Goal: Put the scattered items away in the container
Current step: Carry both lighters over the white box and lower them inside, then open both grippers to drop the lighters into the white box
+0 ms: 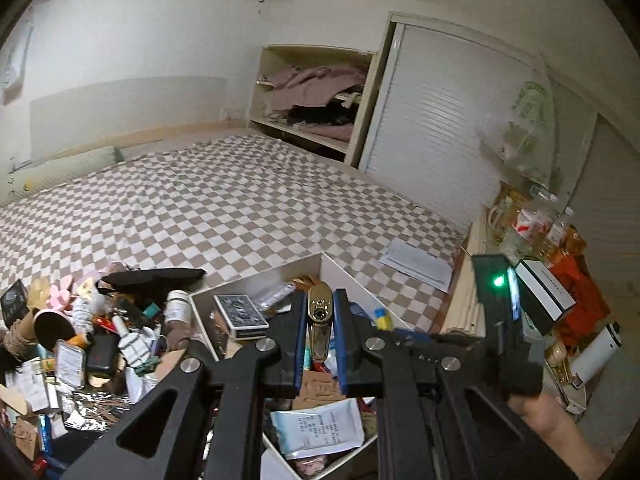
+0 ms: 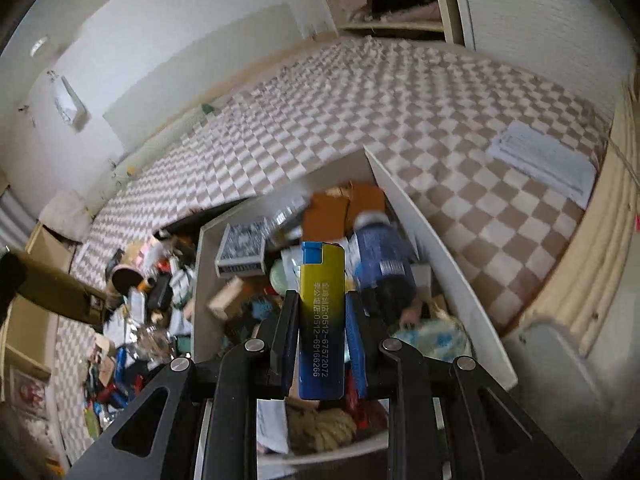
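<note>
A white open box [image 1: 344, 272] sits on the checkered bed and holds several items, among them a card deck [image 1: 240, 316]. My left gripper [image 1: 319, 308] is shut on a shiny gold lighter-like object [image 1: 319, 320], held above the box. My right gripper [image 2: 322, 312] is shut on a yellow-and-blue lighter [image 2: 322, 320] with printed numbers, held upright over the box [image 2: 440, 248]. A pile of scattered items [image 1: 80, 340] lies left of the box; it also shows in the right wrist view [image 2: 136, 312].
A white paper sheet [image 1: 416, 264] lies on the bed right of the box. Bottles and boxes [image 1: 540, 240] crowd a ledge at the right. An open wardrobe shelf [image 1: 312, 92] with clothes stands beyond the bed. The other gripper's body [image 1: 508, 320] is at the right.
</note>
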`<state>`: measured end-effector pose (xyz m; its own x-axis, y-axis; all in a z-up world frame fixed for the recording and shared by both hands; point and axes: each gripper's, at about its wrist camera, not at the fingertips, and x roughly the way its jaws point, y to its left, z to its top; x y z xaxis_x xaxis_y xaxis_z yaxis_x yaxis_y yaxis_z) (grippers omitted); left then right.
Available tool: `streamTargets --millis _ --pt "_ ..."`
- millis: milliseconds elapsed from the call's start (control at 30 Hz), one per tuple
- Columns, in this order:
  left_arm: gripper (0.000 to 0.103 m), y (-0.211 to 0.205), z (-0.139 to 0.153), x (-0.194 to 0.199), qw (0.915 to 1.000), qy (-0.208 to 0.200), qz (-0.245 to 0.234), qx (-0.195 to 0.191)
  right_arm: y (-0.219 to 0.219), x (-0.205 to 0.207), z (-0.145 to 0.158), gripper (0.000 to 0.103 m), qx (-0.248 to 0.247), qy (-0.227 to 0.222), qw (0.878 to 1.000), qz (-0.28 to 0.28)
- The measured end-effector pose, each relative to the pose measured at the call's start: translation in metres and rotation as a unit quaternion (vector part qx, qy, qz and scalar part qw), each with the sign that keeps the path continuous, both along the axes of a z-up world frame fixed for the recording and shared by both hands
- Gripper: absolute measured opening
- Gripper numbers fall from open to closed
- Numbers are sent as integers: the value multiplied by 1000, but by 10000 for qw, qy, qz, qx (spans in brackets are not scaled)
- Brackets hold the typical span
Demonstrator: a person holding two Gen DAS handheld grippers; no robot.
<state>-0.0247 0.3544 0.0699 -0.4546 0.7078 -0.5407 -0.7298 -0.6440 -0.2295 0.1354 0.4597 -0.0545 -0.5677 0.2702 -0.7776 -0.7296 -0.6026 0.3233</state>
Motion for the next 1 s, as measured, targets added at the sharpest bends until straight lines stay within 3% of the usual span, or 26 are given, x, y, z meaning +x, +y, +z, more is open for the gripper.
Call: streamTargets --millis 433,1000 --pt "13 16 -11 4 9996 -145 -223 -17 -3 -6 -34 23 -425 -757 9962 -72" --pt "13 52 -64 7 9954 -623 -553 -473 10 11 -32 23 -403 -863 9936 -615"
